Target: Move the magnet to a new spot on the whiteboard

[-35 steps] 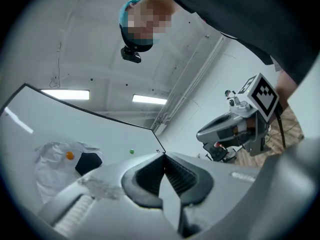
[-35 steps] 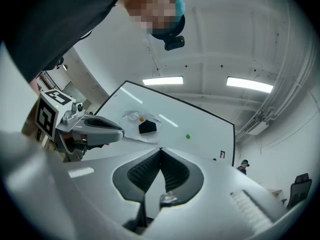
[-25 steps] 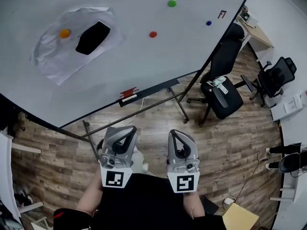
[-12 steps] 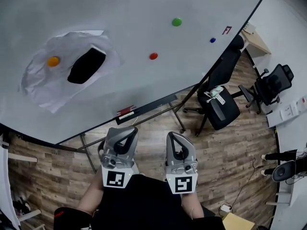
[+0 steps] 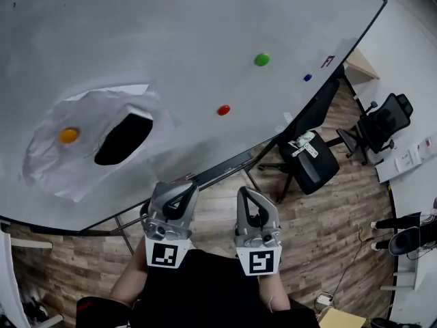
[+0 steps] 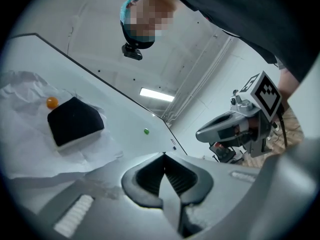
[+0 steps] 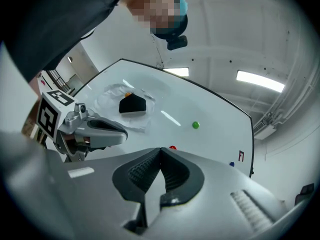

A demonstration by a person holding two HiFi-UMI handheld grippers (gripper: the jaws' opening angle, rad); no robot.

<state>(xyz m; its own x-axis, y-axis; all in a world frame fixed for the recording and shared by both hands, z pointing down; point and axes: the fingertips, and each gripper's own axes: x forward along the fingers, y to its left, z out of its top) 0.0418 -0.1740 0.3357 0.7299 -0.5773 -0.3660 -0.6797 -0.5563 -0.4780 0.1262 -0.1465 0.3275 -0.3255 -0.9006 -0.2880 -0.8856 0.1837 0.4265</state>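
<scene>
Four round magnets sit on the whiteboard. The orange magnet is toward the left edge, lying on a crumpled white sheet stuck to the board. A black eraser rests on the same sheet just beside it, and the two do not touch. The red magnet is on bare board near the lower edge, right of the sheet and well apart from it. The green magnet is farther toward the right edge. The blue magnet is close to that edge, near a small label with red print.

Both tools are held side by side in front of the person's dark top, below the board's lower edge and clear of it. The left hand-held gripper has its jaws pressed together at the tips with nothing between them, as its own view shows. The right hand-held gripper is closed in the same way and empty. Neither touches a magnet.

Beyond the board's right edge, a black office chair stands on the wooden floor.
</scene>
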